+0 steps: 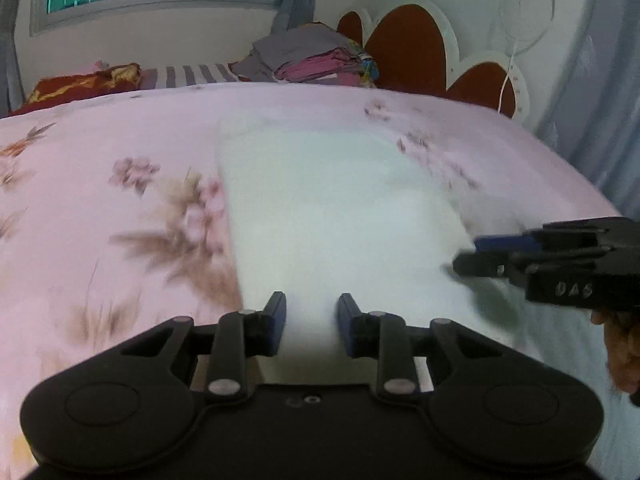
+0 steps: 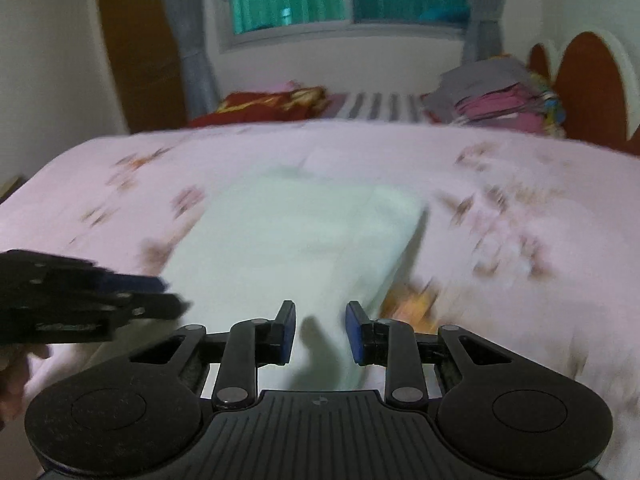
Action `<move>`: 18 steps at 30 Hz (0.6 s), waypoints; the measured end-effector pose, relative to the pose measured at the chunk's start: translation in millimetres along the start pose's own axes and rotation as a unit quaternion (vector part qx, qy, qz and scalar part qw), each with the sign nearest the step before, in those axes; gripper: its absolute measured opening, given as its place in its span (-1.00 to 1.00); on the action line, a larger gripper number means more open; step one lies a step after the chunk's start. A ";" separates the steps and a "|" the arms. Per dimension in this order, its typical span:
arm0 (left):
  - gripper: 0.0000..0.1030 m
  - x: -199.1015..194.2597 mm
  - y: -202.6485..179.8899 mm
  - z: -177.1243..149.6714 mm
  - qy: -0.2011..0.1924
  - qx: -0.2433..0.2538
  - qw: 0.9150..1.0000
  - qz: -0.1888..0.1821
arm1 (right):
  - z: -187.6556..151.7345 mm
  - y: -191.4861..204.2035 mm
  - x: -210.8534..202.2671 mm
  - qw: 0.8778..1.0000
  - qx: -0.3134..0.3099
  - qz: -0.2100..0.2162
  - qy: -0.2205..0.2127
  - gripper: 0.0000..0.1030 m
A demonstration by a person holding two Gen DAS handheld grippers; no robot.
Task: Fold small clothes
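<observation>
1. Right now your work sits in the middle of the bed [image 1: 100, 216]: a pale, whitish garment [image 1: 332, 208] lying flat on the pink flowered cover, its long side running away from you toward twelve o'clock. It looks partly folded, with a doubled edge along its three o'clock side in the right wrist view.

2. Your left gripper [image 1: 311, 322] has its jaws spread a little, with the near hem of the garment showing in the gap. No pad presses the cloth, so it is not pinching anything; I judge it is placed there to take that near edge.

3. Your right gripper [image 2: 321, 330] is the same: jaws slightly apart, cloth visible between them, nothing clamped. From the left wrist view it sits at about three o'clock, over the garment's near right corner.

4. Both tools are lined up along the near hem, one toward each corner, which suits lifting that edge evenly and carrying it toward twelve o'clock.

5. Both views are smeared, so exact contact with the cloth is hard to confirm.

6. A stack of folded clothes [image 1: 316, 60] waits at the far edge near the headboard [image 1: 404, 48], likely where finished pieces go.
</observation>
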State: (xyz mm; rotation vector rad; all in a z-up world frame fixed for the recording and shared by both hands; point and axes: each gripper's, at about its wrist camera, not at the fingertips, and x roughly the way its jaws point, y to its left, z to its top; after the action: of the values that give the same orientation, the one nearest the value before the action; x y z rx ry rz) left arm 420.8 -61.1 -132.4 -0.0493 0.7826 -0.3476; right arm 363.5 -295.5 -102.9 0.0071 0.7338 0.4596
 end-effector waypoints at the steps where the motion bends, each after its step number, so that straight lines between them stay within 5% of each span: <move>1: -0.45 -6.0 -0.1 -7.7 -0.002 -0.002 1.000 0.000 | -10.0 5.6 -0.5 1.000 -0.008 -0.010 0.016 -0.44; 3: -0.45 -15.7 -2.2 -18.9 -0.001 -0.005 1.000 0.004 | -29.8 9.9 2.6 0.998 -0.015 -0.042 0.052 -0.45; 10: -0.43 -31.1 -1.4 -25.7 0.014 0.007 1.000 0.008 | -44.2 14.2 -16.8 0.996 0.027 -0.061 0.058 -0.44; 18: 0.50 -46.1 13.3 14.7 -0.040 0.010 0.999 0.034 | -13.8 13.1 -37.2 0.995 0.075 -0.068 -0.012 -0.44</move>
State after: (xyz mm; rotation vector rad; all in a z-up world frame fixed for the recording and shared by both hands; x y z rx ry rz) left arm 404.7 -34.8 -92.8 -0.0186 0.7002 -0.2876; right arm 325.3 -301.0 -87.1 0.1032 0.7399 0.2728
